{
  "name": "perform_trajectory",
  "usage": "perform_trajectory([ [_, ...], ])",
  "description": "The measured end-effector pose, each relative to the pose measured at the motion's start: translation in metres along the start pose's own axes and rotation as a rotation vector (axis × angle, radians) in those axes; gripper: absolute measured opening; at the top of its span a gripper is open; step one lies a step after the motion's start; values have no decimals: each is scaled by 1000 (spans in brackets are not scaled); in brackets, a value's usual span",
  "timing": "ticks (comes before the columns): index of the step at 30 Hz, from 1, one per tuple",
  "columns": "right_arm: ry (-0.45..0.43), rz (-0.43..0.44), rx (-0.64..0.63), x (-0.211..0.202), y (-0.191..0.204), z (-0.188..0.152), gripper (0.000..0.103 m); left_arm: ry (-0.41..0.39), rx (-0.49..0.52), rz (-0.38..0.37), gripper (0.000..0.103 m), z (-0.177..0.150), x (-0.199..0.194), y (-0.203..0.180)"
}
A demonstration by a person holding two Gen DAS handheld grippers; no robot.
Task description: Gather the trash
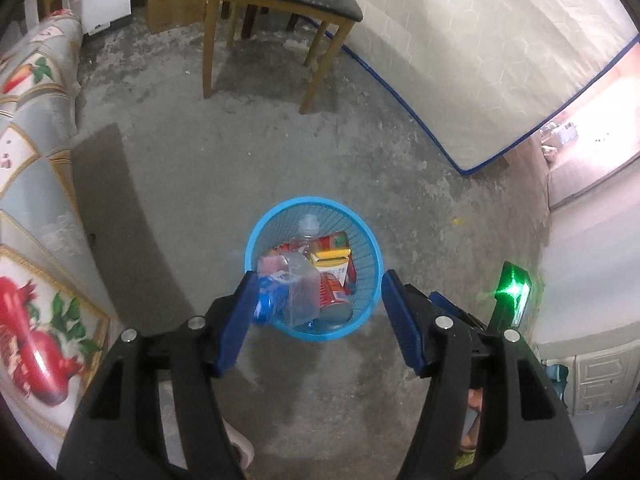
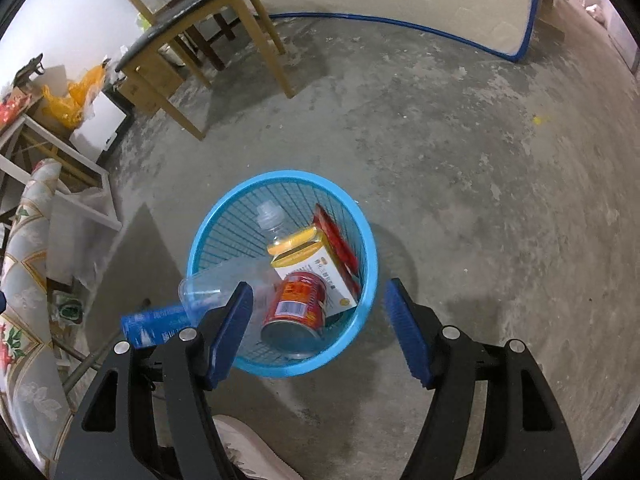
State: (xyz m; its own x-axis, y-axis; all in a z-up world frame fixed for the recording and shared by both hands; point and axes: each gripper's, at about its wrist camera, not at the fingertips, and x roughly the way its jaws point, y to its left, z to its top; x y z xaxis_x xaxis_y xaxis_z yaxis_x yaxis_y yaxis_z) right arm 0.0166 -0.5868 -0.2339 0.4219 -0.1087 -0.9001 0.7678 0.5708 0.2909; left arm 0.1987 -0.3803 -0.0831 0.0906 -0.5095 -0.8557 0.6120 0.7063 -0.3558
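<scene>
Judged as the drop-off step of collecting trash. Held the left claw (image 1: 320,280) with its blue pads well apart and clamped on nothing, pointing down at the round blue plastic mesh basket (image 1: 312,201). Found a clear plastic cup (image 1: 302,292) and a flat blue printed packet (image 1: 269,300) just beside the left finger of that claw, over the near rim of the basket; could not tell whether falling in or leaning on the rim. Held the right claw (image 2: 319,286) wide apart and empty too, with the near rim of the same basket between its fingertips. Saw ahead of those fingertips, inside the basket, a red metal can (image 2: 298,304), a white and yellow cardboard carton (image 2: 316,264), a clear plastic bottle (image 2: 272,220) and a flat red packet (image 2: 336,236). Found on the grey concrete floor (image 2: 440,160), far ahead and to the right, only a small yellow speck (image 2: 538,120), too small to identify. Called next, probably, for checking that cup and packet land inside, then lifting both claws away and searching for more trash.
</scene>
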Motion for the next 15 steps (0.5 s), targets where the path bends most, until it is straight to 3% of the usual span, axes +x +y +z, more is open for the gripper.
perform_trajectory([
  [6, -20, -5, -21, -24, 0, -12, 67, -81, 45, 4, 66, -13, -38, -9],
  [13, -115, 39, -133, -90, 25, -48, 67, -211, 121, 16, 79, -51, -103, -15],
  [15, -159, 67, -182, -117, 38, -63, 74, -257, 134, 26, 82, -68, -124, -14],
])
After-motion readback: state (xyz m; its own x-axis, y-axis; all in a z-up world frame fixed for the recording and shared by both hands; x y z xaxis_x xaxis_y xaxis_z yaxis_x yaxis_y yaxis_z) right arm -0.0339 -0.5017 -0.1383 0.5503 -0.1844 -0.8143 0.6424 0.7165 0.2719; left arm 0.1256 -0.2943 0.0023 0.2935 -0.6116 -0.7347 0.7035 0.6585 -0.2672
